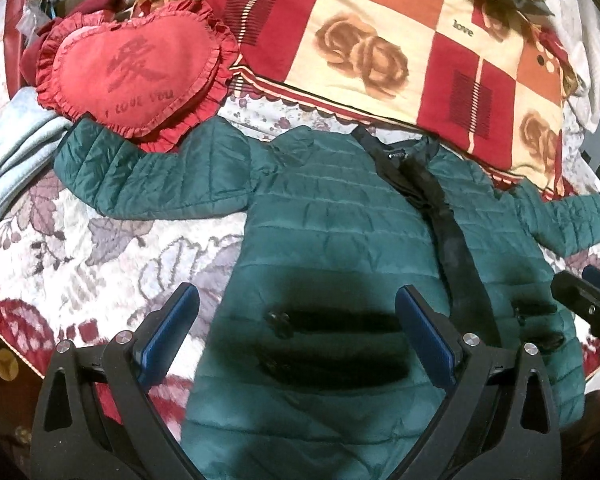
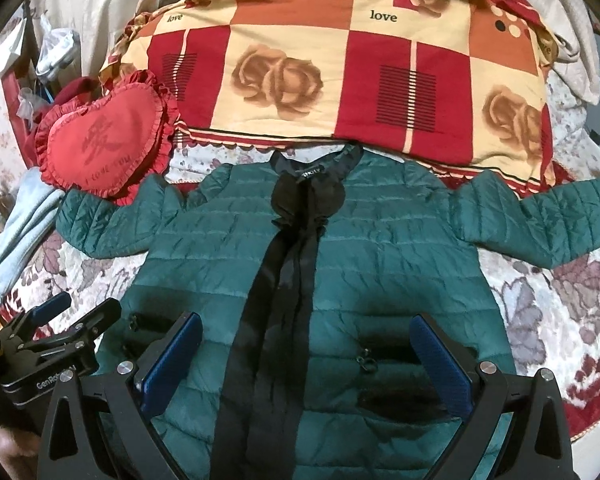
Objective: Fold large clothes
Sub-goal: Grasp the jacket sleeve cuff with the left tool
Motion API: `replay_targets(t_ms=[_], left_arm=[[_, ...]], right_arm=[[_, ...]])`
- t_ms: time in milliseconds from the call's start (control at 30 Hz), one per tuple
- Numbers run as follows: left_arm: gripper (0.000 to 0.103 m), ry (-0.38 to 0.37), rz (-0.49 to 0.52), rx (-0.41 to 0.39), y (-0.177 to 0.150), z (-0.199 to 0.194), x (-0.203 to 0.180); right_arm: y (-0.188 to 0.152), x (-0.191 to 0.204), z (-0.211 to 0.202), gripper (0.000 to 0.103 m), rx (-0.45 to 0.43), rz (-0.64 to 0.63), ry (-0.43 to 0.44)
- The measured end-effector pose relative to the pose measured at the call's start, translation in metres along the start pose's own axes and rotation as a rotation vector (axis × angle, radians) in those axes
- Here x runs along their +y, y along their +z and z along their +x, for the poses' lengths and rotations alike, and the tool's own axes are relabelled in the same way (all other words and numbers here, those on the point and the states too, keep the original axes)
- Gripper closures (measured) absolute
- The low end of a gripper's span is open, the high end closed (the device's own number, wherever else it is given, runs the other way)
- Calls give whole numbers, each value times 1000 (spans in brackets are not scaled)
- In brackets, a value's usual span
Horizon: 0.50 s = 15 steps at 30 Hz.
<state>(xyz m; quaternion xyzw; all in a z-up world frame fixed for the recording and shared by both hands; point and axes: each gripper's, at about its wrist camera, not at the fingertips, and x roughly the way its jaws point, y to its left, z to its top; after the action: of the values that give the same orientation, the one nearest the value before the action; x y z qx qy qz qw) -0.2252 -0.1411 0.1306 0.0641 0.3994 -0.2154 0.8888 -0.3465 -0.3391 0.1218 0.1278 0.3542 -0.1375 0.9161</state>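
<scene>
A teal quilted puffer jacket (image 1: 332, 216) with a black front placket lies flat, front up, on a floral bedspread, both sleeves spread out sideways. It also shows in the right wrist view (image 2: 380, 240). My left gripper (image 1: 296, 300) is open and empty, hovering above the jacket's lower left panel near a pocket zip. My right gripper (image 2: 306, 332) is open and empty above the lower front, straddling the placket (image 2: 284, 280). The left gripper also appears in the right wrist view (image 2: 76, 312), and the right gripper at the left wrist view's edge (image 1: 580, 284).
A red heart-shaped cushion (image 1: 132, 76) rests on the end of the jacket's left sleeve. A folded red and cream checked quilt (image 1: 380, 48) lies just beyond the collar. Pale blue cloth (image 1: 16, 152) is bunched at the left. The floral bedspread (image 1: 100, 248) shows beside the jacket.
</scene>
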Motion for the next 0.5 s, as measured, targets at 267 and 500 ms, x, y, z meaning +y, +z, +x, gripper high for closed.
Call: replay_targets(t_ms=[267,500], left_arm=[[4,36,-72,36,24,22,45],[4,182,-172,22,59,40,119]], right_arm=[[4,13,13,0,25,-38,32],[9,18,22,0,37,-49,49]])
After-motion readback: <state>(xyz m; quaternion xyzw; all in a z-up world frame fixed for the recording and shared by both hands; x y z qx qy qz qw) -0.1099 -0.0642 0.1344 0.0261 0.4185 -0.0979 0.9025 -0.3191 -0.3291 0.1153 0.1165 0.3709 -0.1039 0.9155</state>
